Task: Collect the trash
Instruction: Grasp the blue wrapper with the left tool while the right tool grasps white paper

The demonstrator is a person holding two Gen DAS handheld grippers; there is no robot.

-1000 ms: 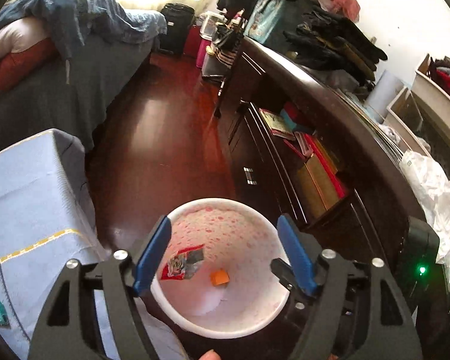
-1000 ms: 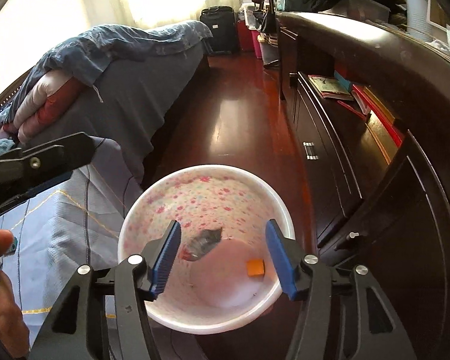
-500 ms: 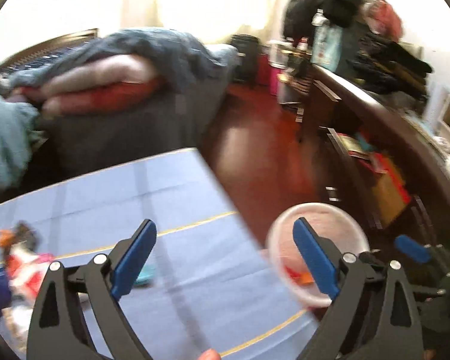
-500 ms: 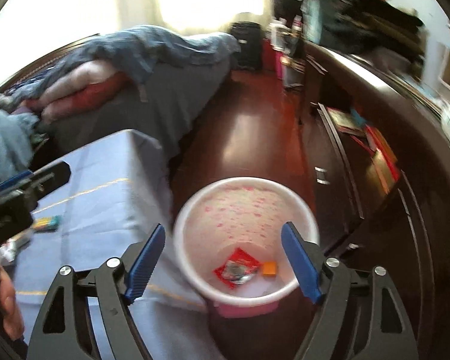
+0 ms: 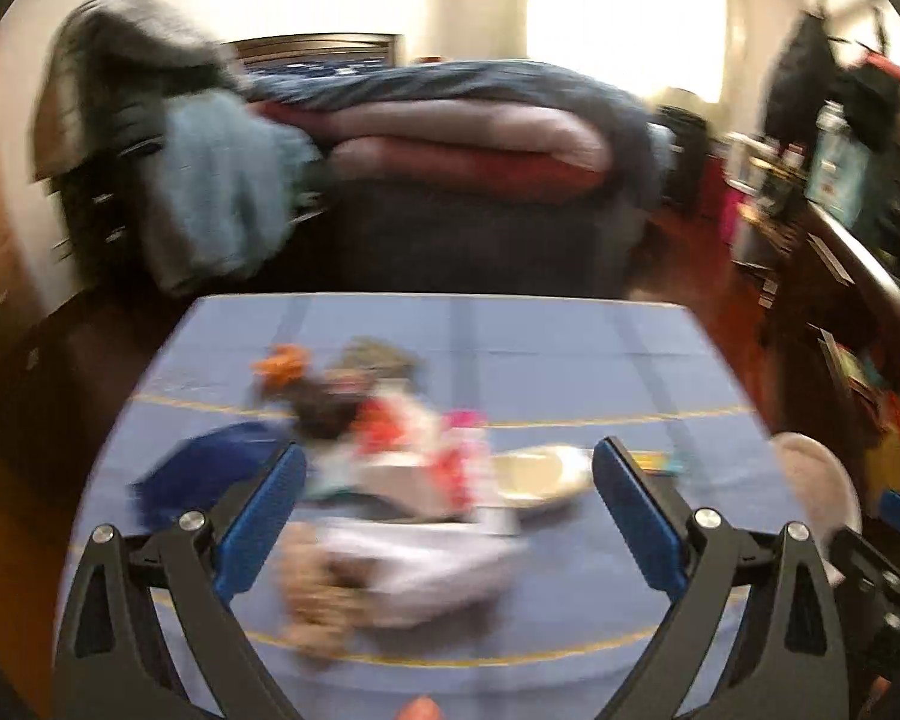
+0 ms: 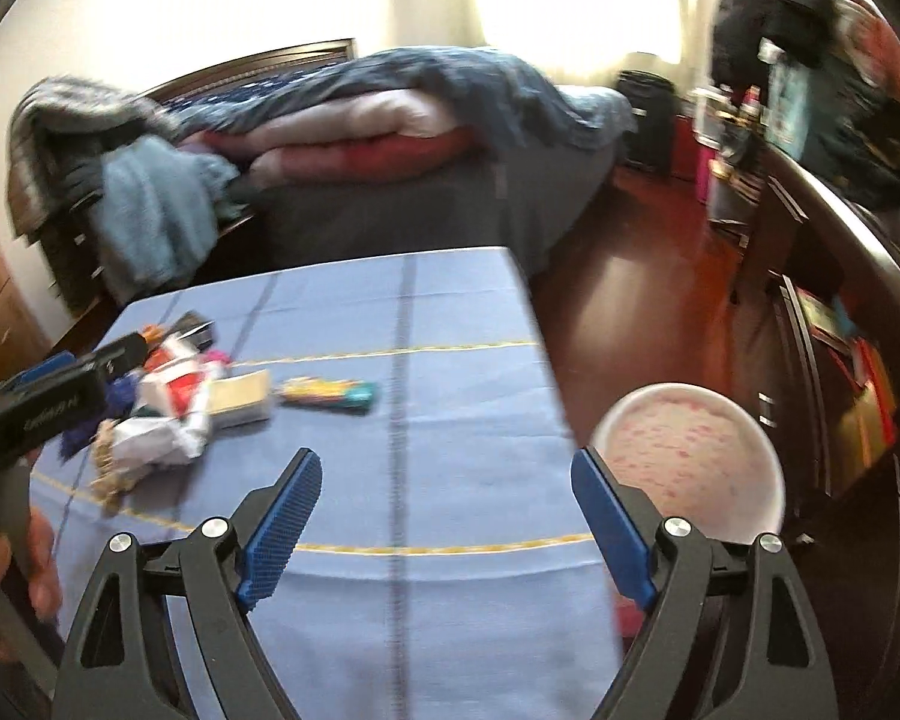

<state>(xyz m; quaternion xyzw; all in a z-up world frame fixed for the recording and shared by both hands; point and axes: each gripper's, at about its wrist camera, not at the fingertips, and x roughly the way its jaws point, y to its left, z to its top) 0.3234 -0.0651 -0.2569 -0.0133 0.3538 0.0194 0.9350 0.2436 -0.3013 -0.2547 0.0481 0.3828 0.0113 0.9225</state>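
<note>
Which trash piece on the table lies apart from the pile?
The long yellow-and-teal wrapper: it lies alone on the blue cloth, right of the heaped pile, toward the bin.

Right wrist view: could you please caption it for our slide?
Open right claw hovers over the blue tablecloth; trash pile left, pink-speckled bin right.

Blue-clothed table (image 6: 450, 312) under both open finger pairs; pile of wrappers (image 6: 162, 408) far left of the right fingers, cream box (image 6: 240, 399) and bright packet (image 6: 330, 394) beside it; bin (image 6: 690, 462) on floor (image 6: 630, 276), right
</note>
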